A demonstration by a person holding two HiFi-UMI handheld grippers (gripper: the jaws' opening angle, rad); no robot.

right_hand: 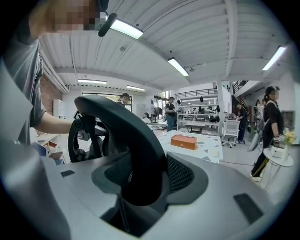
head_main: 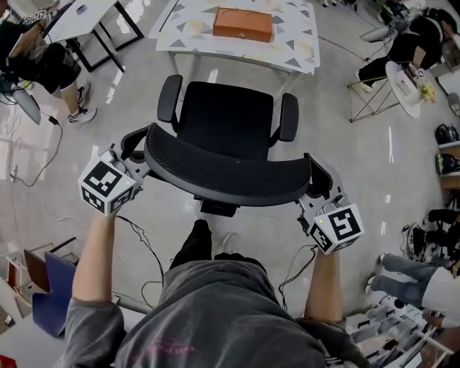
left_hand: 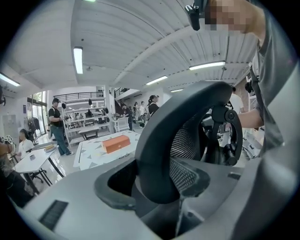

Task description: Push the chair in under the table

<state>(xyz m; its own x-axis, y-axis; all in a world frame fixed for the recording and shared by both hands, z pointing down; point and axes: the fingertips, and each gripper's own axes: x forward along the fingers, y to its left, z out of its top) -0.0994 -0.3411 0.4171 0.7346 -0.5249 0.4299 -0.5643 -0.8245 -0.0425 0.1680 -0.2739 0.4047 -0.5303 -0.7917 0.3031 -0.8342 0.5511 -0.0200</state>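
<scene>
A black office chair [head_main: 224,118] faces the white table with a triangle pattern [head_main: 287,54] at the top of the head view, standing a short way out from it. Its curved mesh backrest [head_main: 226,175] is nearest me. My left gripper [head_main: 139,159] is shut on the backrest's left end and my right gripper [head_main: 316,185] on its right end. In the left gripper view the backrest [left_hand: 187,126] fills the gap of the left gripper [left_hand: 161,185]. The right gripper [right_hand: 147,190] likewise clamps the backrest [right_hand: 126,136].
An orange box [head_main: 242,23] lies on the table. Another white table [head_main: 79,16] and a person stand at top left. A small round table [head_main: 404,86] and a seated person are at top right. Cables [head_main: 144,248] trail on the floor by my feet.
</scene>
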